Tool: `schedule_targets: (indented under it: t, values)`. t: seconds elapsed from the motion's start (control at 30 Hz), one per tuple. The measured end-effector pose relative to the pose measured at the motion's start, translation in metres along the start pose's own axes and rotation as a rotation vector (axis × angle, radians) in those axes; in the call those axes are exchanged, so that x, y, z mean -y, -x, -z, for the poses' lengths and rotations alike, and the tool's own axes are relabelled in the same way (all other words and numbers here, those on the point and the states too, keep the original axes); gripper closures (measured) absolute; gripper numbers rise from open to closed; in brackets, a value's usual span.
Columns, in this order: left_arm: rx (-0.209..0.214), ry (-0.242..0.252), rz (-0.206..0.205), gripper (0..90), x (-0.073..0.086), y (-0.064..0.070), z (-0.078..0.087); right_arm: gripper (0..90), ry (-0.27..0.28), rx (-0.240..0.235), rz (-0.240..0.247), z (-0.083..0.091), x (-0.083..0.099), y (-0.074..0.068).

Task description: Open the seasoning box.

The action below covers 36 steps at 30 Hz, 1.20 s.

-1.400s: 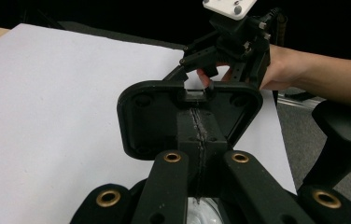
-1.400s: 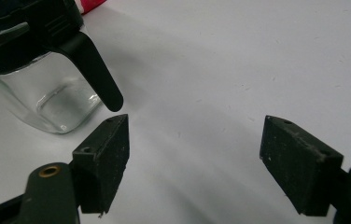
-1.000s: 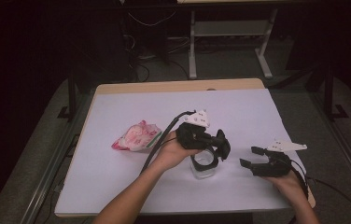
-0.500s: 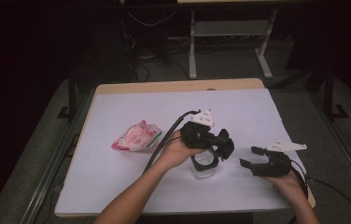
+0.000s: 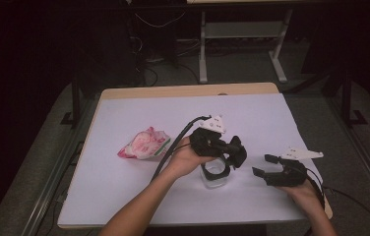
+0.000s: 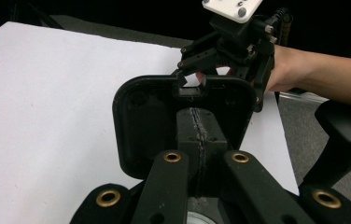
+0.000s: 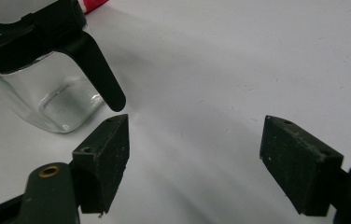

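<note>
**Glass container under the left gripper, lid held at its tab**

A small clear glass container [image 5: 216, 173] stood on the white table [image 5: 124, 196], near the front middle. The left gripper [image 5: 232, 155] was directly over it. In the left gripper view, its two jaws were pressed together on a raised tab in the middle of the black lid [image 6: 138, 121], which lay flat in front of the camera. The lid seemed to sit on or just above the glass rim; which one, I could not tell.

The right gripper [image 5: 266, 166] waited just beside the container, with its jaws wide apart and nothing between them. In the right gripper view, the glass wall [image 7: 54, 95] was near the left pad [image 7: 103, 158] but outside the gap, and a black clip [image 7: 100, 77] hung down from the lid beside it.

The glass was probably stiff, smooth and a little heavy, so it could slip or break. A good hold would be across two flat opposite walls, low on the body. The lid looked like light, hard plastic, and its tab was the natural place to grip.

A pink and white packet [image 5: 144, 144] lay well apart on the left.
</note>
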<state>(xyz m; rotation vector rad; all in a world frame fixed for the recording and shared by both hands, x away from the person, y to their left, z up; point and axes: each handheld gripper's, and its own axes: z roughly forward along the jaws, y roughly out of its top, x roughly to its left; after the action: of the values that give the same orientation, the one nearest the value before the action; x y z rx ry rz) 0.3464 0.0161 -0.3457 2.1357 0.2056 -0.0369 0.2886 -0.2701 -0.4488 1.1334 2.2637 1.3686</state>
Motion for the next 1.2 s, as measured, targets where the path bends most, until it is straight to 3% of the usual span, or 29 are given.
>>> schedule_targets:
  t: [0.5, 1.0, 1.2]
  values:
    - [-0.028, 0.0, 0.016, 89.8, 0.007, 0.004, 0.031, 23.8, -0.005, -0.001, 0.0, -0.001, 0.0, 0.0]
    - [-0.072, 0.003, 0.075, 88.9, 0.024, 0.009, 0.067, 23.8, -0.015, -0.004, -0.002, -0.003, 0.002, 0.0]
    - [-0.099, 0.01, 0.088, 82.8, 0.035, 0.011, 0.088, 23.8, -0.017, -0.006, -0.005, -0.004, 0.002, -0.001]
